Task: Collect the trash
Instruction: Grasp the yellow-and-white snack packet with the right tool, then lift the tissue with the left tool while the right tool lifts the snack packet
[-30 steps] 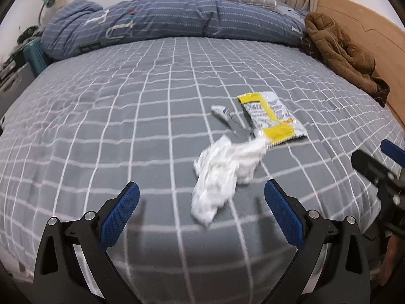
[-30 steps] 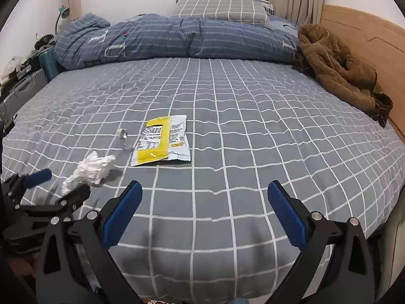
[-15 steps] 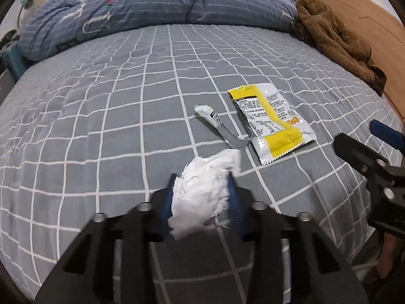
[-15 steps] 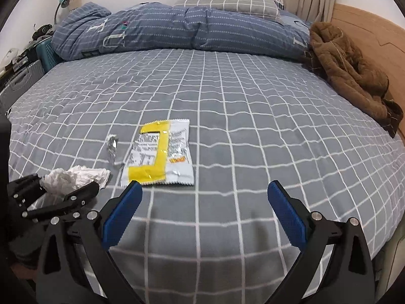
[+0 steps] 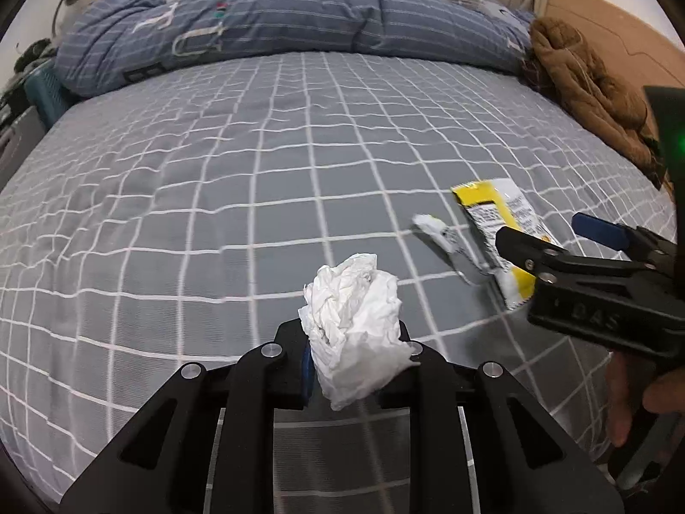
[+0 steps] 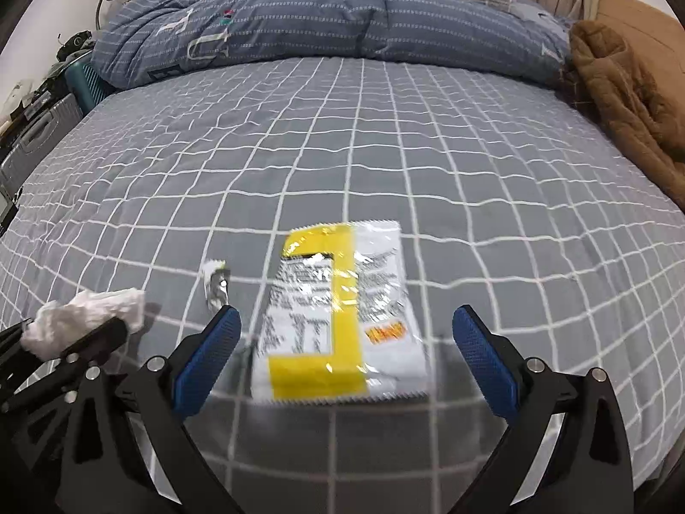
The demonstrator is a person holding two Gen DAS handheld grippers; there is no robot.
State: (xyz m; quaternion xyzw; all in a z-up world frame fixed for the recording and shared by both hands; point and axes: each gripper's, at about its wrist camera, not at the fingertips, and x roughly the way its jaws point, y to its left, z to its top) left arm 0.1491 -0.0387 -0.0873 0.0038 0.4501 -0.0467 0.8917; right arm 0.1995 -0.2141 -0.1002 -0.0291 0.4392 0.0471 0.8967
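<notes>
While the left wrist view is taken, the left gripper (image 5: 353, 355) is clenched on a crumpled white tissue (image 5: 355, 321), held above the bed (image 5: 214, 197) near its front edge. Right of it lie a small torn wrapper strip (image 5: 445, 240) and a yellow-and-white snack packet (image 5: 501, 222).

Right wrist view: right gripper (image 6: 346, 351) released, fingers spread either side of the packet (image 6: 338, 312), above the bed's front edge.
</notes>
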